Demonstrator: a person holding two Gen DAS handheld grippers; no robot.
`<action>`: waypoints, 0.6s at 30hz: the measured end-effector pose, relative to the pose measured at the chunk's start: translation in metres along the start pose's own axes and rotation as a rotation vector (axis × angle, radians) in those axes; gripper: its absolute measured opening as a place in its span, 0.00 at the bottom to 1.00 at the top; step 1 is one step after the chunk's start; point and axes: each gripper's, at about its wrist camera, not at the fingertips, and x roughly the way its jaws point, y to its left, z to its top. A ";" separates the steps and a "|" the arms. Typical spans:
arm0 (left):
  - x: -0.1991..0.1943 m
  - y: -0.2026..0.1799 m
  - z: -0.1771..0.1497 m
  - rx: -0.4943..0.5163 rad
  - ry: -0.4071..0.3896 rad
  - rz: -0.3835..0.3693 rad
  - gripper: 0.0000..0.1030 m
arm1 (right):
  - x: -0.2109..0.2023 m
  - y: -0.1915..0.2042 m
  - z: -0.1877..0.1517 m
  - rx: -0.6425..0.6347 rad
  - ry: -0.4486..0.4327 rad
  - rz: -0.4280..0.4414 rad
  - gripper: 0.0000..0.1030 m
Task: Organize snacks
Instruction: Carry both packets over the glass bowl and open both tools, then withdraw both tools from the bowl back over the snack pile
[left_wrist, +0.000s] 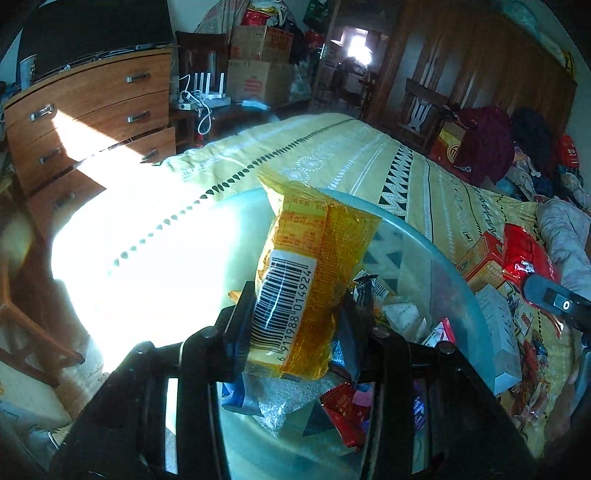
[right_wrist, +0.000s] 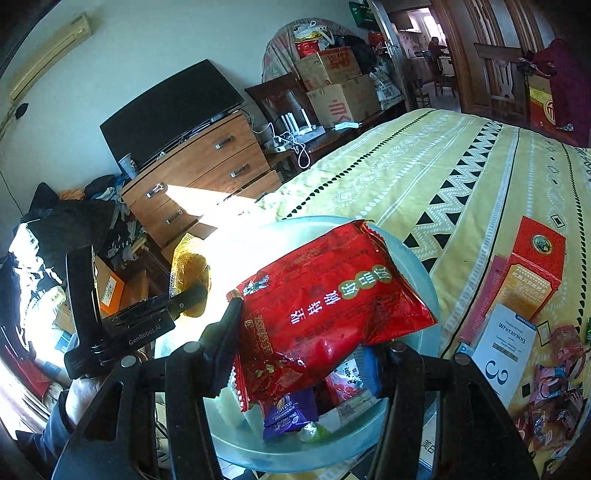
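My left gripper (left_wrist: 295, 317) is shut on a yellow-orange snack packet (left_wrist: 314, 251) with a white barcode label, held upright over a translucent pale-blue tub (left_wrist: 424, 240). Several small snack packets (left_wrist: 343, 410) lie in the tub. My right gripper (right_wrist: 303, 343) is shut on a red foil snack bag (right_wrist: 332, 295) with white and green print, above the same tub (right_wrist: 424, 266). In the right wrist view the yellow packet (right_wrist: 190, 269) shows at the left, with a left gripper finger (right_wrist: 184, 301) against it. The red bag (left_wrist: 528, 254) appears at the right edge of the left wrist view.
The tub sits on a bed with a yellow patterned cover (right_wrist: 443, 166). To its right lie a red box (right_wrist: 535, 269), a white box (right_wrist: 506, 343) and loose wrapped snacks (right_wrist: 554, 387). A wooden dresser (right_wrist: 207, 173) stands past the bed's left edge. A person's hand (right_wrist: 85, 395) holds the left gripper.
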 end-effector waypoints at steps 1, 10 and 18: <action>0.002 0.001 0.000 0.003 0.006 -0.002 0.40 | 0.004 0.000 -0.001 0.002 0.006 -0.002 0.57; 0.010 0.008 -0.001 0.003 0.026 -0.013 0.41 | 0.023 0.003 -0.007 -0.003 0.043 -0.009 0.59; 0.011 0.012 0.004 0.006 0.022 -0.016 0.74 | 0.025 0.015 -0.004 -0.022 0.046 -0.026 0.77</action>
